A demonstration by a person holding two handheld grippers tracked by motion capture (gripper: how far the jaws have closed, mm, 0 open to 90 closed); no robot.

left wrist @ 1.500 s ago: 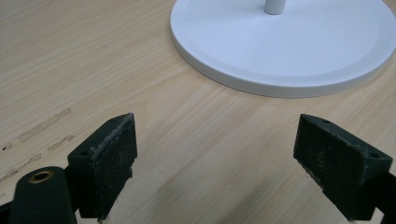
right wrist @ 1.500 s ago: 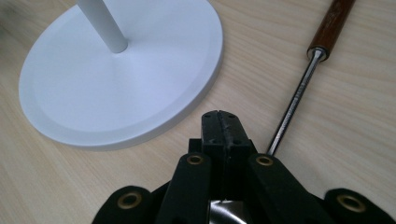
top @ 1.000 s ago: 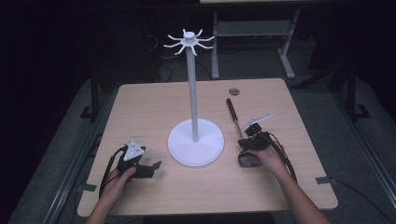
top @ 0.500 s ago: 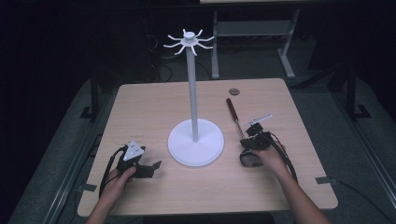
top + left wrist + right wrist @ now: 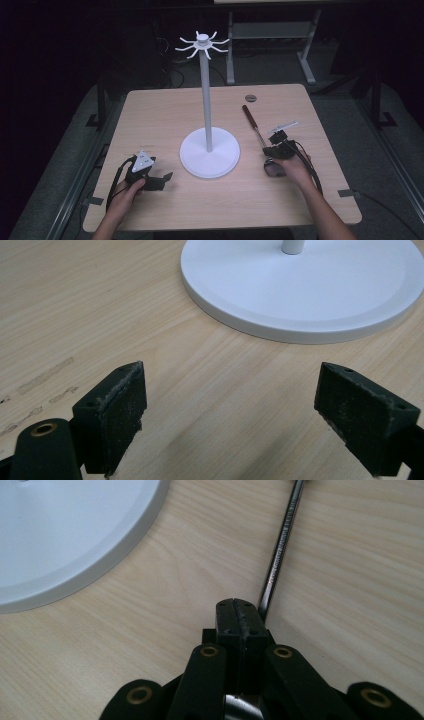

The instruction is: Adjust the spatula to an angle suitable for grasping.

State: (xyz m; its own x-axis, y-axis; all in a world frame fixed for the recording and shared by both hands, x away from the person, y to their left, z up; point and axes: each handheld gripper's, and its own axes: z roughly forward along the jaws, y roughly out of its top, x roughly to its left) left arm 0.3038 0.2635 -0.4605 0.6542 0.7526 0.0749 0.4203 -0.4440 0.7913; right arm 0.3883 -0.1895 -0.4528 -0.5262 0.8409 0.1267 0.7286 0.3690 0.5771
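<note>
A white stand rises from the middle of the table, a thin pole [image 5: 205,100] on a round base [image 5: 209,155] with a ring of hooks [image 5: 202,44] at its top. A screwdriver [image 5: 252,122] with a dark red handle lies right of the base. My right gripper [image 5: 269,146] rests on the table at the near end of its shaft. In the right gripper view its jaws [image 5: 239,614] are shut with nothing between them, and the metal shaft [image 5: 280,550] runs just beside them on the right. My left gripper [image 5: 162,180] sits at the front left, open [image 5: 235,415], facing the base [image 5: 300,290].
A small dark round disc [image 5: 250,98] lies near the table's far edge, beyond the screwdriver handle. The wooden table [image 5: 165,115] has bare surface left of the stand. Cables trail from both grippers toward the front edge. Dark floor and desk legs lie behind.
</note>
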